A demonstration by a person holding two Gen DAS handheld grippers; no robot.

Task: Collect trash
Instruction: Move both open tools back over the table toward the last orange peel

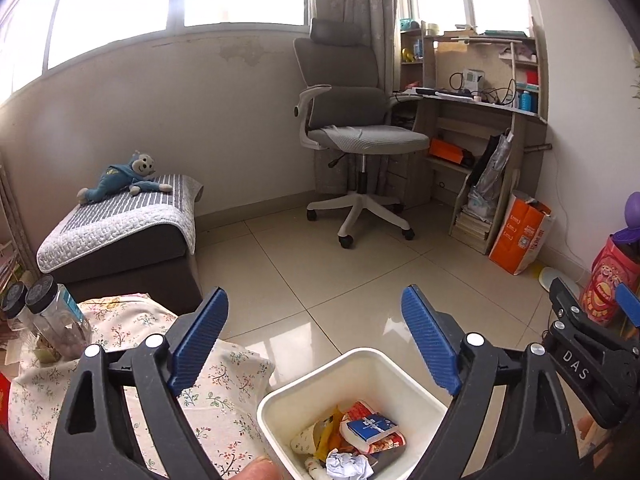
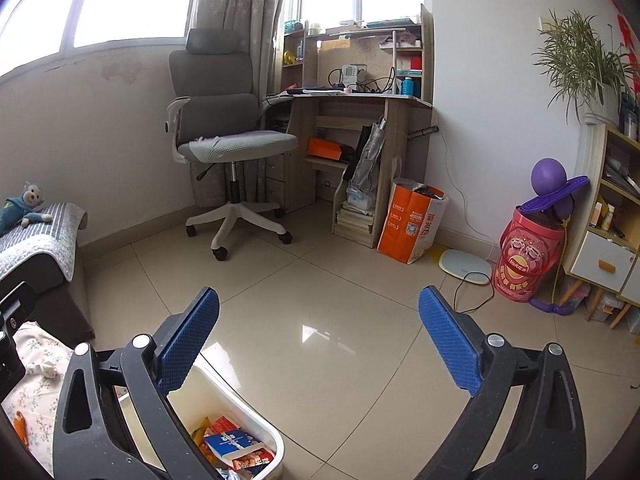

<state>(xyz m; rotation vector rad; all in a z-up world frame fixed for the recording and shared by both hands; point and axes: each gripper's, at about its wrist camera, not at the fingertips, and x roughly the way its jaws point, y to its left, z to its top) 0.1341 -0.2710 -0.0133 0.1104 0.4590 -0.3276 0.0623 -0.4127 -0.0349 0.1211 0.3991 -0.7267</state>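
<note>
A white plastic bin (image 1: 362, 354) stands on the tiled floor beside a table with a floral cloth (image 1: 216, 396). Inside lie a small blue-and-white box (image 1: 372, 428), a crumpled white paper (image 1: 346, 466) and snack wrappers. My left gripper (image 1: 316, 292) hangs open above the bin with nothing between its blue pads. My right gripper (image 2: 319, 292) is open and empty too. It sits just right of the bin (image 2: 256, 420), over bare floor. In that view the blue box (image 2: 230, 442) shows at the bottom. A thumb (image 1: 260, 468) shows at the lower edge.
Two dark-lidded jars (image 1: 60, 316) stand on the floral cloth at the left. A grey office chair (image 1: 352, 128) and a cluttered desk (image 1: 480, 104) are ahead. An ottoman with a plush monkey (image 1: 124, 176) is left. An orange bag (image 2: 412, 224) and a red bucket (image 2: 528, 256) stand right.
</note>
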